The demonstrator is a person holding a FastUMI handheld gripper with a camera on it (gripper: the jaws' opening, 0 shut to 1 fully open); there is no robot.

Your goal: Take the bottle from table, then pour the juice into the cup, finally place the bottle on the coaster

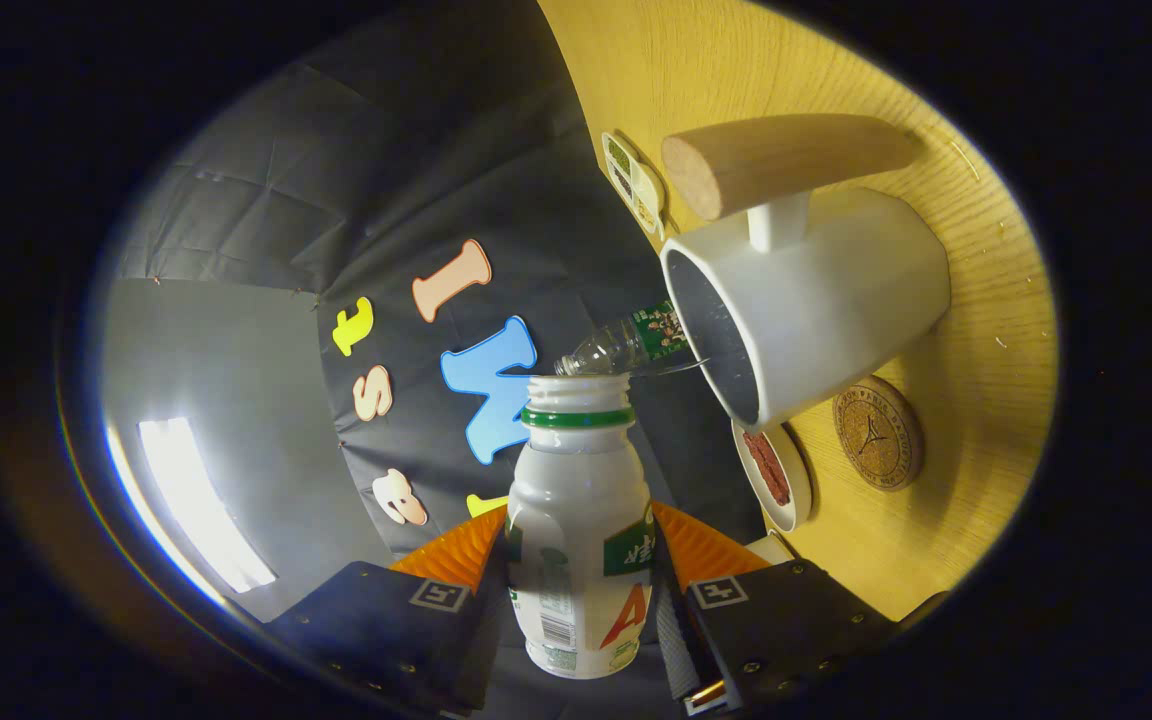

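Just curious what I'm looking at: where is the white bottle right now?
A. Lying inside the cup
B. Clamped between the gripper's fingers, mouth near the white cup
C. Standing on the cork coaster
B: the gripper pinches the white bottle, its open mouth near the white cup.

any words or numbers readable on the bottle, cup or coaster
bottle, clamped between the gripper's fingers: label print and barcode digits, too warped and small to read
cup: no text visible
coaster: stamped ring of letters around an emblem, too small to read
clear bottle by the cup's rim: green label, too small to read
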